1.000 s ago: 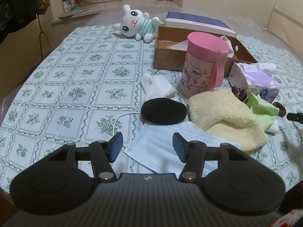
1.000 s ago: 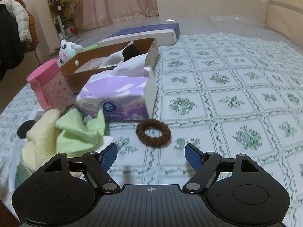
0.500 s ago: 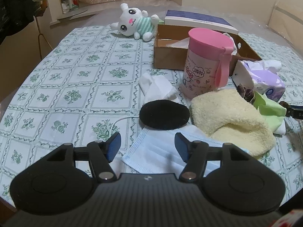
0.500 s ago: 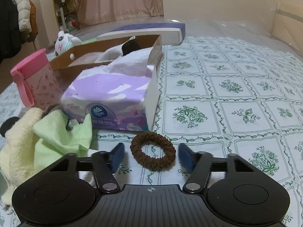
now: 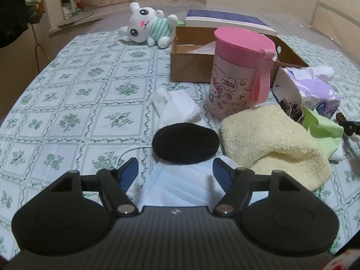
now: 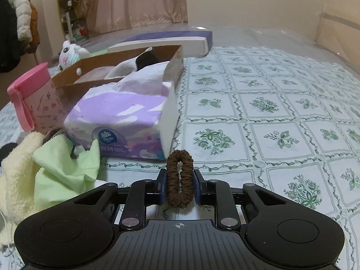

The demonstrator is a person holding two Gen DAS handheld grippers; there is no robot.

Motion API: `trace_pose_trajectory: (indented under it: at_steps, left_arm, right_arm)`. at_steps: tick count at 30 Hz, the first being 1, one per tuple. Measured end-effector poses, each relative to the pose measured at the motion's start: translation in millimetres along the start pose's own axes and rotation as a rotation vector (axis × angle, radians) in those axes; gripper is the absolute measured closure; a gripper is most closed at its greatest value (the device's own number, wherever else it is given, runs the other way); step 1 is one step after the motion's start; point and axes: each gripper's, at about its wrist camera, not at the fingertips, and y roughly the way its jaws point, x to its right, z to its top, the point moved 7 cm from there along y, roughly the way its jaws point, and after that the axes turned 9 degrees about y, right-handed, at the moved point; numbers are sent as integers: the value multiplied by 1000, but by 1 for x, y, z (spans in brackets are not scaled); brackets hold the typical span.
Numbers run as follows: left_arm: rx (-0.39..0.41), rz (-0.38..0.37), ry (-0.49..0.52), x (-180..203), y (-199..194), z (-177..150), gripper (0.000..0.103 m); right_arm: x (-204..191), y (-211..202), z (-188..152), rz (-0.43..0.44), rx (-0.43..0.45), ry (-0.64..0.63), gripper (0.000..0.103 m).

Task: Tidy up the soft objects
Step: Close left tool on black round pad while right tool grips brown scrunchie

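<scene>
Both views are lit by soft, warm indoor light from above, fairly dim, with a yellowish cast on the walls. Shadows are faint and diffuse: a weak one lies under the towel (image 5: 272,144) and beside the tissue pack (image 6: 126,121). A clear plastic sheet at the far edge of the table (image 6: 258,103) gives pale glare. Fisheye distortion bends the table's edges and darkens the picture corners. The near gripper bodies look slightly soft; the mid-table is sharp, the far room grainy.

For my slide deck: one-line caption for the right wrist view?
Right gripper squeezes a brown hair tie beside the tissue pack.
</scene>
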Motion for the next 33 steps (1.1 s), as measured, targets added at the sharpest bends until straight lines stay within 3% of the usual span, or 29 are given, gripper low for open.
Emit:
trace_pose_trajectory:
  at_steps: [9, 19, 25, 28, 30, 33]
  left_arm:
    - [10, 32, 124, 10, 29, 3, 32]
    - [-15, -41, 31, 5, 52, 8, 24]
    - [9, -50, 52, 8, 56, 7, 22]
    - [26, -51, 80, 10, 55, 8, 25]
    - [38, -52, 108, 14, 53, 8, 34]
    - [58, -36, 127, 16, 48, 9, 36]
  right_arm:
    - [11, -4, 1, -4, 3, 63, 79]
    - [19, -1, -2, -6, -10, 104, 79]
    - [20, -1, -1, -4, -13, 105, 79]
    - [21, -1, -2, -5, -12, 104, 79]
    - [21, -1, -1, -8, -11, 102, 79]
    - [22, -3, -2, -13, -10, 101, 79]
